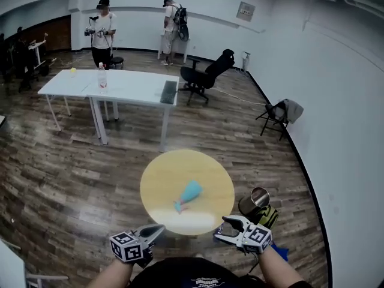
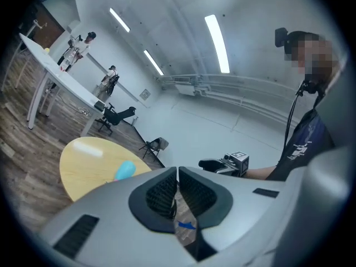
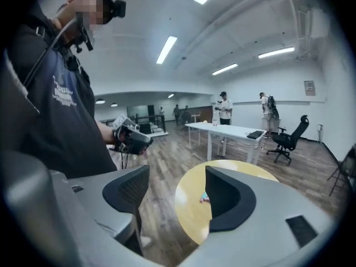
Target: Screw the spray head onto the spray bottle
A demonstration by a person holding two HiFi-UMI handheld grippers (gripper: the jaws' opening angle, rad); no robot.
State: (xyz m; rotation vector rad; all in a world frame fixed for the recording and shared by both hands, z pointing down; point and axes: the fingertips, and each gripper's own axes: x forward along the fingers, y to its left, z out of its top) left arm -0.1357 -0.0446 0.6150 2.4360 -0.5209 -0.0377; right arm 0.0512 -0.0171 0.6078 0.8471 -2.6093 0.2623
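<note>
The round yellow table [image 1: 174,173] stands on the wooden floor in front of the person. The light blue spray bottle [image 1: 191,192] lies on its side near the middle of the table, with the narrow end toward the person. At this narrow end there is a small pinkish part [image 1: 179,208], but I cannot tell if it is joined to the bottle.

Both grippers are at the near edge of the table, well apart from the bottle, and touch nothing. The left gripper [image 1: 158,228] has its jaws pressed fully together, and nothing is between them. The right gripper [image 1: 225,228] has its jaws wide apart. The gap is empty, and in the right gripper view only the table and the floor show through it.

A shiny metal container [image 1: 258,198] stands on the floor just beside the table, at the person's right. Farther back is a long white table [image 1: 132,86] with a clear bottle [image 1: 102,77] on it. A black office chair [image 1: 207,74] stands near its right end. Two other persons [image 1: 103,32] stand by the far wall.
</note>
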